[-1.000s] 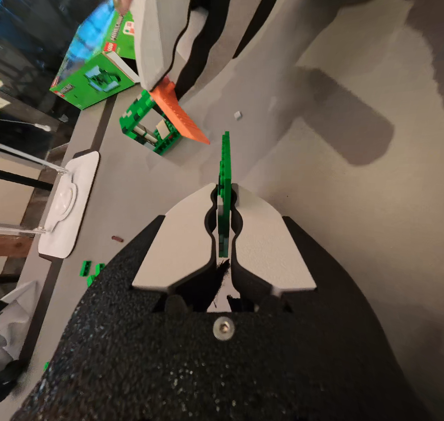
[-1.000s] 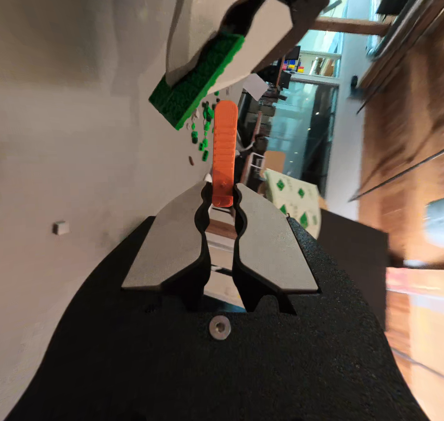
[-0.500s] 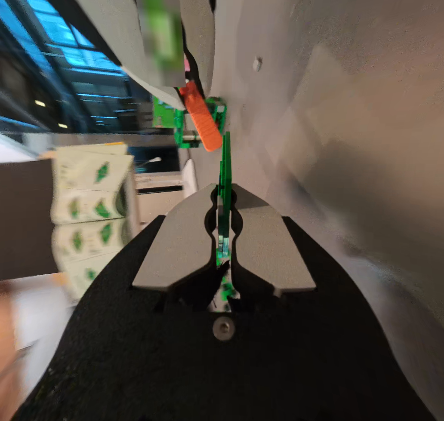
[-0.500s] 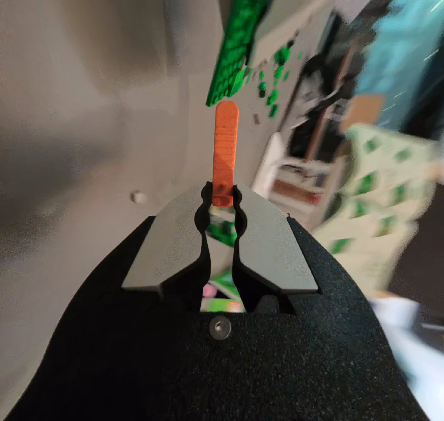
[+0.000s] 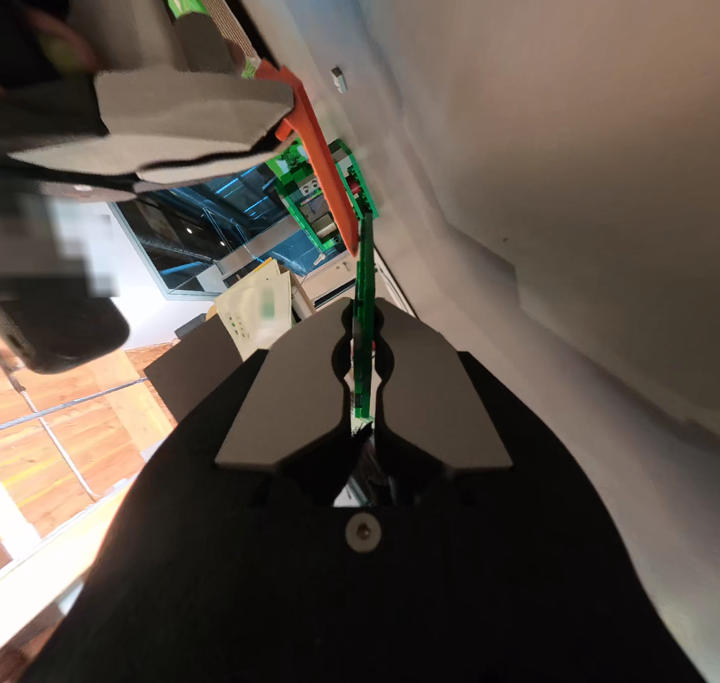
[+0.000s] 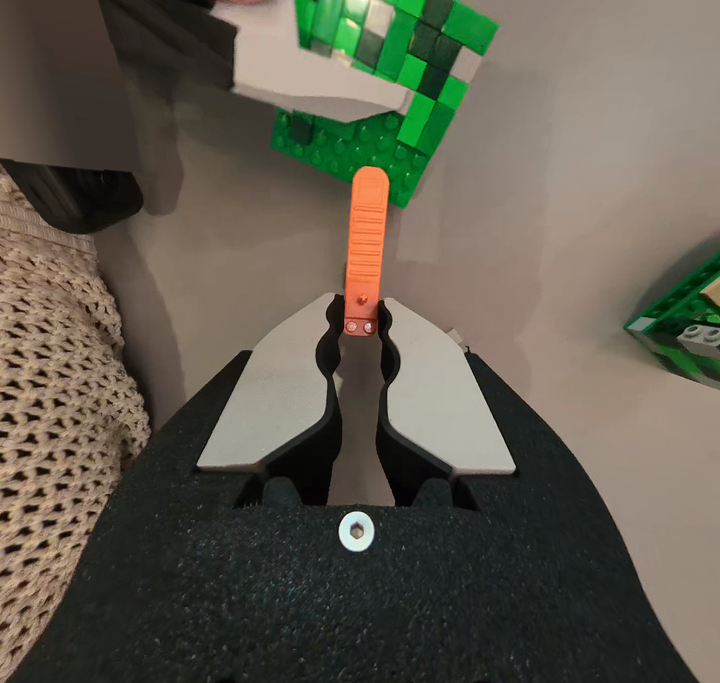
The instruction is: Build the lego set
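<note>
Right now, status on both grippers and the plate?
Left gripper shut on green plate, edge-on. Right gripper shut on orange separator, tip at plate's studded edge. Partial build off right; nothing between.

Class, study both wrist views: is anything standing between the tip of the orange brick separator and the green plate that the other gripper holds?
Nothing visible does. The right gripper clamps the orange brick separator, whose tip reaches the studded edge of the green plate held by the left gripper. Whether they touch cannot be told.
</note>
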